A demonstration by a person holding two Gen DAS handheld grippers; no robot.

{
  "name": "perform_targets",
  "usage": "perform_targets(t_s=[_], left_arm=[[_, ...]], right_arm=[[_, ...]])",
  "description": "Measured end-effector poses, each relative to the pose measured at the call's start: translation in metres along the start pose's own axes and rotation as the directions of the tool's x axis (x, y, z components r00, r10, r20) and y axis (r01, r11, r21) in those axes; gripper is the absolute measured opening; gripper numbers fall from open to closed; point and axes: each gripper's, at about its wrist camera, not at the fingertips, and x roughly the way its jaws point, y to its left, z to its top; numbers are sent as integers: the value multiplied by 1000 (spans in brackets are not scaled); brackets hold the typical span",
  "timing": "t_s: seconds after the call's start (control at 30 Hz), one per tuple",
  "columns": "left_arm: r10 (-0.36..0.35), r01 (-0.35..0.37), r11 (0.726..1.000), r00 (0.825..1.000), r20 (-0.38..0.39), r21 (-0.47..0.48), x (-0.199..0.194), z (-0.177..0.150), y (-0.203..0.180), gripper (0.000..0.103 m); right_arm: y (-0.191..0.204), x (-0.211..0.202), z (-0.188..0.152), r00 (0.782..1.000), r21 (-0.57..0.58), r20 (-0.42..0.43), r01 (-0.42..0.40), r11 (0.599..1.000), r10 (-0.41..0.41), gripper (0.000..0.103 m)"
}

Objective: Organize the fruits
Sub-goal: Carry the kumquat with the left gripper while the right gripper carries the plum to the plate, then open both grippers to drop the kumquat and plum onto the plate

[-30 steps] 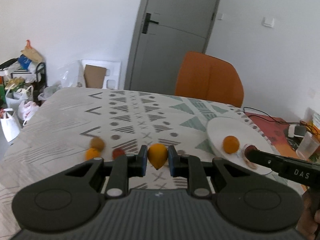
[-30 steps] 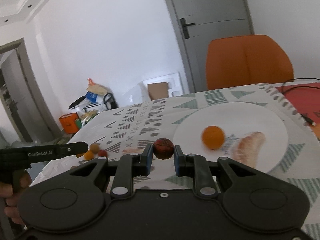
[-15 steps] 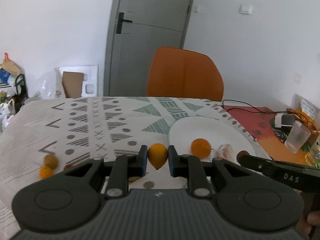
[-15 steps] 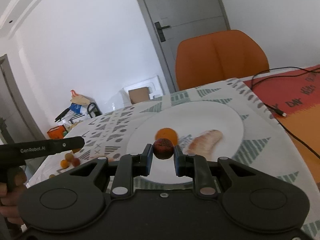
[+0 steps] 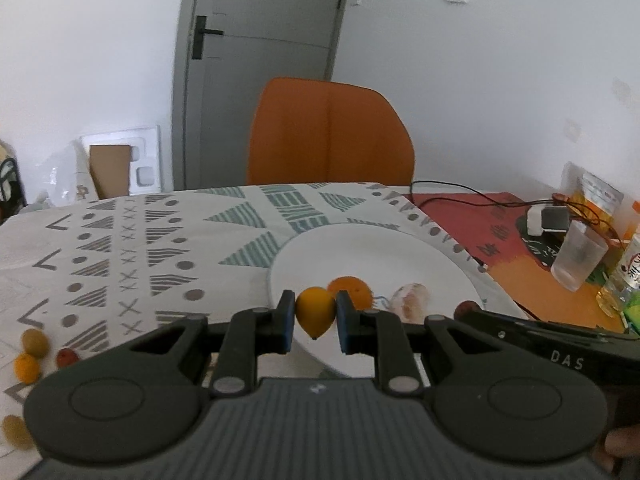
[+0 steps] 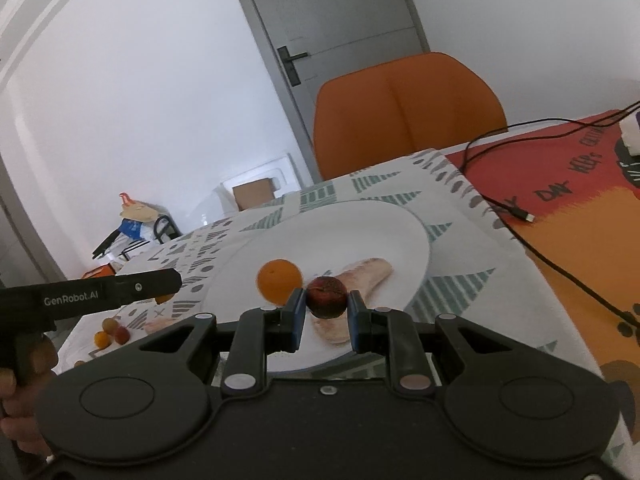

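My left gripper (image 5: 315,326) is shut on a yellow-orange pointed fruit (image 5: 315,312), held over the near left rim of the white plate (image 5: 384,248). My right gripper (image 6: 326,318) is shut on a dark red round fruit (image 6: 326,296), held above the same plate (image 6: 360,224). On the plate lie an orange (image 6: 279,280) and a pale peeled piece (image 6: 368,274). The right gripper shows in the left wrist view as a black bar (image 5: 552,342) with the red fruit (image 5: 465,309) at its tip. Several small fruits (image 5: 34,346) lie on the patterned cloth at the left.
An orange chair (image 5: 328,136) stands behind the table. Cables (image 6: 560,264) run over the red-orange mat on the right. A plastic cup (image 5: 578,256) and bottles stand at the far right. A person's hand (image 6: 18,408) holds the left gripper's handle.
Both grippers have moved toward the plate with their fruits still held. The left one swung right, so the loose small fruits slid to the left edge of its view. The plate looms larger in the right wrist view.
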Motion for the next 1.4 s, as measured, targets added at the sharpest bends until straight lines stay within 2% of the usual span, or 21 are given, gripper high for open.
perform_targets(t_s=[0.13, 0.2, 0.37, 0.4, 0.47, 0.57, 0.6, 0.83, 0.93, 1.0, 1.1, 1.3, 1.4], left_arm=[[-22, 22, 1000, 1000, -12, 22, 9, 2, -10, 20], [-25, 26, 999, 1000, -18, 31, 12, 3, -14, 20], [-19, 20, 999, 1000, -15, 45, 13, 4, -19, 21], [-13, 13, 999, 1000, -14, 46, 12, 4, -18, 24], [0, 1, 999, 1000, -16, 46, 10, 4, -16, 26], [49, -48, 997, 999, -6, 55, 5, 3, -11, 41], [64, -64, 996, 998, 10, 58, 1, 2, -9, 42], [119, -121, 992, 992, 45, 38, -19, 2, 11, 40], [112, -114, 993, 992, 60, 34, -28, 0, 16, 33], [105, -107, 994, 992, 65, 27, -32, -2, 19, 24], [105, -106, 994, 992, 73, 14, -37, -5, 24, 20], [128, -127, 992, 987, 94, -17, -52, -7, 38, 20], [137, -132, 989, 987, 81, -68, -60, -5, 51, 24]], right_arm=[[-3, 1, 3, 1000, 9, 16, 18, 1000, -18, 21], [-4, 0, 3, 999, 5, 36, 38, 999, -38, 29], [-3, -4, 3, 998, -12, 47, 32, 999, -31, 33], [-3, -3, 3, 999, -13, 43, 32, 999, -32, 33], [-1, -3, 2, 999, -14, 40, 30, 999, -30, 41], [4, -4, 1, 999, -23, 49, 25, 999, -24, 52], [7, -4, 0, 998, -32, 55, 27, 999, -26, 53], [21, -2, -2, 998, -58, 59, 28, 998, -25, 55], [28, -1, -4, 999, -67, 51, 16, 998, -13, 55], [32, -1, -5, 999, -76, 50, 12, 997, -8, 55], [38, -2, -6, 999, -84, 46, 4, 996, 0, 55], [50, -3, -7, 999, -99, 38, -15, 995, 19, 55], [58, -4, -8, 998, -108, 39, -36, 993, 40, 61]])
